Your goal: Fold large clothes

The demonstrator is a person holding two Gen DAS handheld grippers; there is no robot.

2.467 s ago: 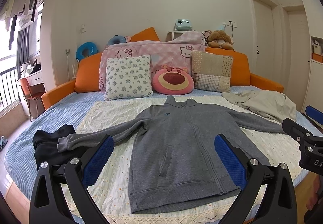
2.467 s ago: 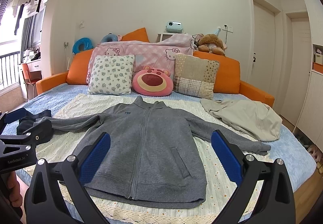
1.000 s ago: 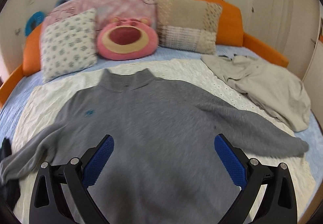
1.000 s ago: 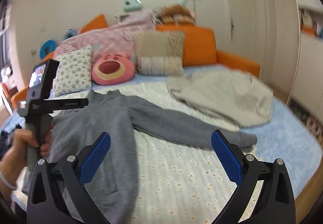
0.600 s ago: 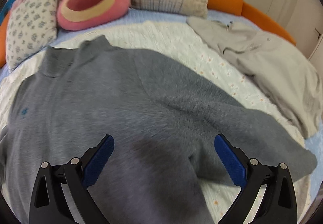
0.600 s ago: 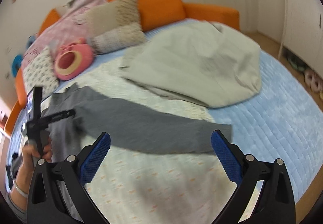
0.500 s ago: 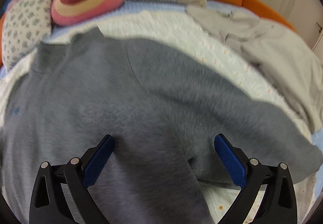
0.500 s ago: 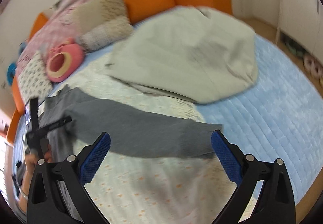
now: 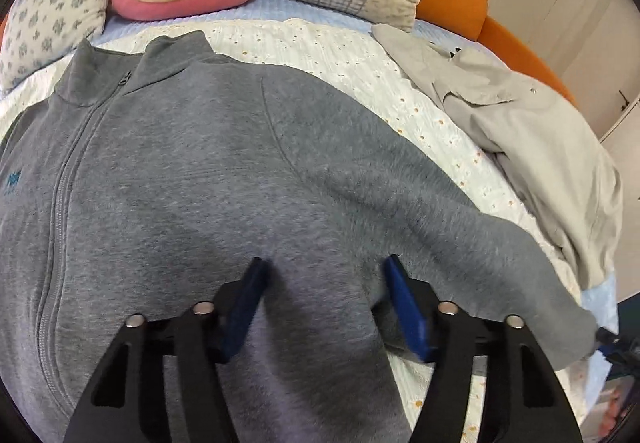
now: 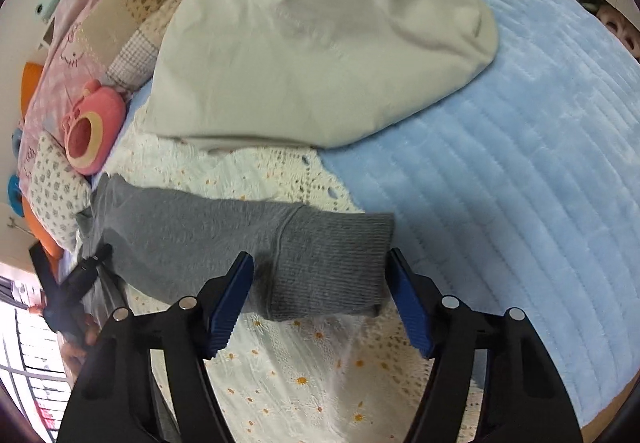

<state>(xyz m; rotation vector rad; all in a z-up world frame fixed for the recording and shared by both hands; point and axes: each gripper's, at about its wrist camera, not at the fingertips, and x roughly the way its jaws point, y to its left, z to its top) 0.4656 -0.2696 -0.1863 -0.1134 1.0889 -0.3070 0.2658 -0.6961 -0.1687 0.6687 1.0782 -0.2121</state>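
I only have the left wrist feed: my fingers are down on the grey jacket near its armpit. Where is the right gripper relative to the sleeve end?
Observer: The right gripper straddles the ribbed cuff of the grey jacket, one finger on each side.
Operator: Has it closed on the cuff?
Observer: No. Its jaws are open, wider than the cuff.
Operator: Is the cuff lying on the beige garment?
Observer: No. The cuff rests on the white daisy cover, apart from the beige garment.
Operator: Anything beyond the cuff?
Observer: Only the blue quilted bedspread.
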